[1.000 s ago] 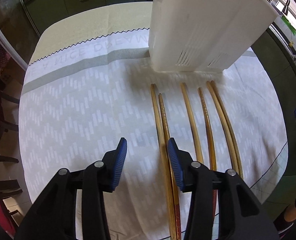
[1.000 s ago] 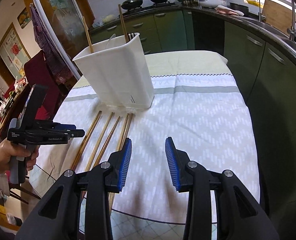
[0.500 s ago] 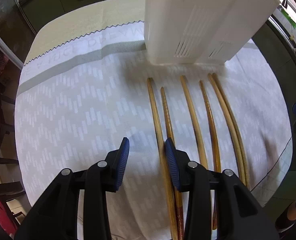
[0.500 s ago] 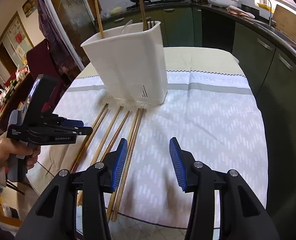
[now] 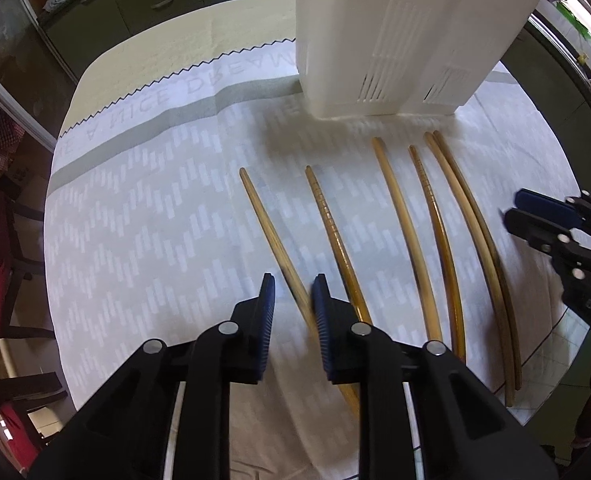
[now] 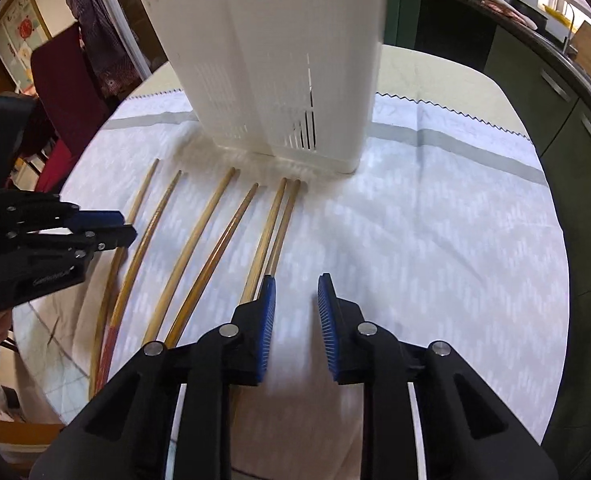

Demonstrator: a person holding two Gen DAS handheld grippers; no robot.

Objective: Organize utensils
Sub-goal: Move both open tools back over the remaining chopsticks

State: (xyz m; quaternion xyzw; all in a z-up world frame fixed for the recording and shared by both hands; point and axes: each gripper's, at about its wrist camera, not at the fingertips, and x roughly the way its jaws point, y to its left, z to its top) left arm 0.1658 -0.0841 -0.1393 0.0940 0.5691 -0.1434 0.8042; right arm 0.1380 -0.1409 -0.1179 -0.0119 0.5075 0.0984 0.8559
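Left gripper [image 5: 291, 292] jaws closing round the leftmost chopstick [image 5: 273, 238], seemingly not yet clamped; light, stiff, slippery, best pinched mid-shaft

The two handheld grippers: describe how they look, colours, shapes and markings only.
Both the left gripper and the right gripper are matte black plastic, with angular linkage arms joined by round silver pivot pins. Each finger ends in a flat, ribbed blue pad. Small white lettering runs along the side of each body, too blurred to read.

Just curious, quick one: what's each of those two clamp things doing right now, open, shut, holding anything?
Left gripper: jaws closing around the leftmost chopstick, grip unclear.
Right gripper: open, narrowing, holding nothing.
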